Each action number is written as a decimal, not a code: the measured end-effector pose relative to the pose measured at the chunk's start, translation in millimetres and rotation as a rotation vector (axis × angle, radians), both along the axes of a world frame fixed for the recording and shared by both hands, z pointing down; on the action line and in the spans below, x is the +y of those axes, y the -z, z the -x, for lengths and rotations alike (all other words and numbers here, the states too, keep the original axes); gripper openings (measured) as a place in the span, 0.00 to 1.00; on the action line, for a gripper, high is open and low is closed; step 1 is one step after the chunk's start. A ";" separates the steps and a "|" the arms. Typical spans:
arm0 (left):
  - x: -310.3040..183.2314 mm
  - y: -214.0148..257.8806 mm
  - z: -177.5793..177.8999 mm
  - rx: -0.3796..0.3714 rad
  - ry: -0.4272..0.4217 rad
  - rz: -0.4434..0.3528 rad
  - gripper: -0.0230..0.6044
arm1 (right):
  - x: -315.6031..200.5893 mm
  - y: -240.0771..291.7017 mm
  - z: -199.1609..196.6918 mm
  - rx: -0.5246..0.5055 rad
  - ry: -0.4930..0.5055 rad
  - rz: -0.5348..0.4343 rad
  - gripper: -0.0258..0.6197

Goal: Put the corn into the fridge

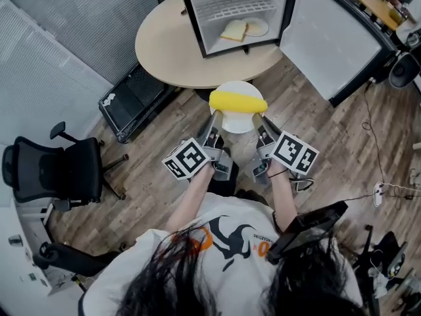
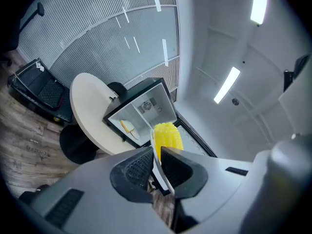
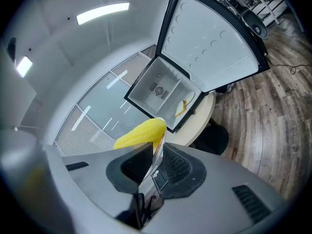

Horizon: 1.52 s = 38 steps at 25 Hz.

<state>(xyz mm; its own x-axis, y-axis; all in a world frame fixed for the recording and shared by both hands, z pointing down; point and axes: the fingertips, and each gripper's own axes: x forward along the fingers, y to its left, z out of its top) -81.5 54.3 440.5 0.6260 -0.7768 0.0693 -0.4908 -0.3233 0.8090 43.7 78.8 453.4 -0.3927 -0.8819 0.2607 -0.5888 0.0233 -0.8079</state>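
Yellow corn (image 1: 238, 102) lying crosswise on a small white plate (image 1: 235, 122), held up above the wood floor (image 1: 316, 130), just short of the round worktop (image 1: 164, 45). Clamped on the plate's left rim, the left tongs (image 1: 214, 120); on its right rim, the right tongs (image 1: 259, 122), likewise clamped. Beyond, on the worktop, a small fridge (image 1: 192, 18) with its door (image 1: 325, 38) swung wide open; inside, a bread slice (image 1: 233, 30) beside a second plate (image 1: 258, 26).
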 end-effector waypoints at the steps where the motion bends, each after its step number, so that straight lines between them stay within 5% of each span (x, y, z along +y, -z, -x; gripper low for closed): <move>1: -6.3 -1.0 0.0 0.001 -0.001 0.003 0.10 | -6.1 -1.0 -0.1 -0.002 0.000 0.003 0.13; 18: -142.5 0.4 -5.5 0.003 -0.059 0.019 0.10 | -133.0 -1.0 -3.9 -0.027 -0.058 0.033 0.13; 38: -249.3 -1.6 -26.5 0.038 -0.198 0.016 0.10 | -223.0 -0.5 -19.3 -0.020 -0.190 0.040 0.13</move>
<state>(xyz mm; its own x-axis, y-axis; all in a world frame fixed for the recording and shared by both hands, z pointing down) -55.1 -195.0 442.0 0.7688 -0.6371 0.0546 -0.3881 -0.3971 0.8317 63.0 -144.2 453.9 -0.2253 -0.9299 0.2908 -0.5637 -0.1190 -0.8174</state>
